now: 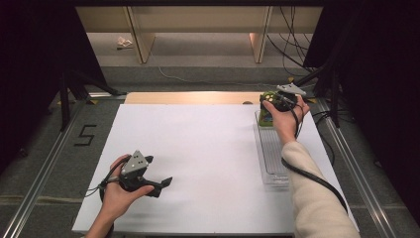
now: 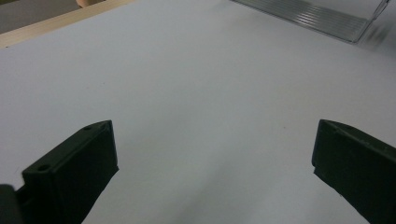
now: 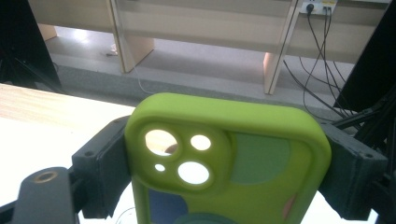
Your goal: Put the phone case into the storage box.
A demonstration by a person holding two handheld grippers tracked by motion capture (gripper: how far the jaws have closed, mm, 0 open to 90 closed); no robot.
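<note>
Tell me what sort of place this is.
Probably a lab data-recording station, not a home: a white-topped table ringed by black curtains, a taped "5" on the grey carpet, and loose cables running to a wall socket.

The left gripper (image 1: 161, 184) sits low near the counter's (image 1: 208, 148) front left corner, held in the left hand (image 1: 119, 196), its fingers (image 2: 74, 172) spread wide apart. The right gripper (image 1: 270, 101), on an outstretched sleeved forearm (image 1: 309, 193), hovers at the far right edge, fingers (image 3: 105, 163) clamped on a green phone case (image 3: 233, 154).
</note>
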